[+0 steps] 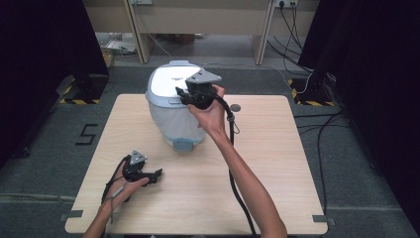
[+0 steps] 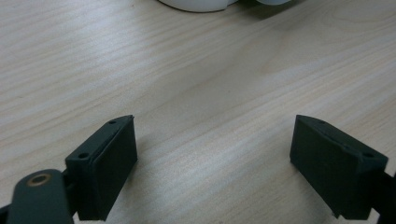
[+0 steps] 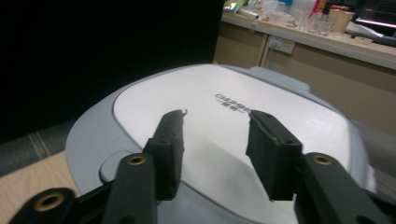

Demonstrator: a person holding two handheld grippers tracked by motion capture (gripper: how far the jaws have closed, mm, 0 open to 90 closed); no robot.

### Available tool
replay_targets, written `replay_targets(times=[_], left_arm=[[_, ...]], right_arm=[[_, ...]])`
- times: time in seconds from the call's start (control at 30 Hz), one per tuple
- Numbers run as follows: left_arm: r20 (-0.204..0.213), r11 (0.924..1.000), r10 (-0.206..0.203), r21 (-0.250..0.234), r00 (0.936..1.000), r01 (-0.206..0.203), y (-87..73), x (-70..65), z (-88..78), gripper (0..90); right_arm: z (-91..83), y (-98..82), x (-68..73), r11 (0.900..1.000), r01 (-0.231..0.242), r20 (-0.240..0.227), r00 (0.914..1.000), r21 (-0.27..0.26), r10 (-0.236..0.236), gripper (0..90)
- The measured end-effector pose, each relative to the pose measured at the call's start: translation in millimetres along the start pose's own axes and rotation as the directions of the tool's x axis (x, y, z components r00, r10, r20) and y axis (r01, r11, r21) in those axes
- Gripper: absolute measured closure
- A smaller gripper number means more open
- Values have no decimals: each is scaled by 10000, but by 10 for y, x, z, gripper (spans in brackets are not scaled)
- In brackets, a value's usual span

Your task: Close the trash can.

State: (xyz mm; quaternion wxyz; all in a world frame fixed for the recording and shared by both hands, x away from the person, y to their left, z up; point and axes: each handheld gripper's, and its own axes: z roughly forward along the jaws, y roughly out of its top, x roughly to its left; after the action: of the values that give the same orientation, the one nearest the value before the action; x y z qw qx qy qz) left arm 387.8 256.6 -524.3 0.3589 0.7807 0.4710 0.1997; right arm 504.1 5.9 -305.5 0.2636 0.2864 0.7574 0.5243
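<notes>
Rounded, glossy, seemingly plastic rice cooker

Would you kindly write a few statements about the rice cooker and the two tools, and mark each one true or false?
1. The rice cooker has its lid shut. True.
2. The right tool is clamped on the cooker's lid. False: its jaws stand apart above the white lid panel, with nothing between them.
3. The left tool lies low over the table, near its front left corner. True.
4. The left tool holds a spoon. False: its jaws are wide open over bare wood.
5. The cooker stands on the floor. False: it stands on the table.
</notes>
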Motion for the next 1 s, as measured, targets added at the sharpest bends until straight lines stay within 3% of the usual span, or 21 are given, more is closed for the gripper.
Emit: replay_targets(times=[0.07,0.33,0.63,1.0], left_arm=[[-3,10000,-5,-8,10000,5,0,-1,0,137],[-7,10000,9,6,10000,-9,0,0,-1,137],[-7,10000,2,0,10000,-2,0,0,0,137],[-20,10000,0,-33,10000,0,-2,-1,3,136]], right_arm=[[-68,-2,-78,9990,-405,38,9992,-210,406,492],[-307,-62,-252,9953,-928,434,9946,-290,940,376],[-536,-211,-436,9888,-1424,771,9863,-454,1456,345],[-792,-436,-592,9871,-1554,1081,9814,-375,1586,333]])
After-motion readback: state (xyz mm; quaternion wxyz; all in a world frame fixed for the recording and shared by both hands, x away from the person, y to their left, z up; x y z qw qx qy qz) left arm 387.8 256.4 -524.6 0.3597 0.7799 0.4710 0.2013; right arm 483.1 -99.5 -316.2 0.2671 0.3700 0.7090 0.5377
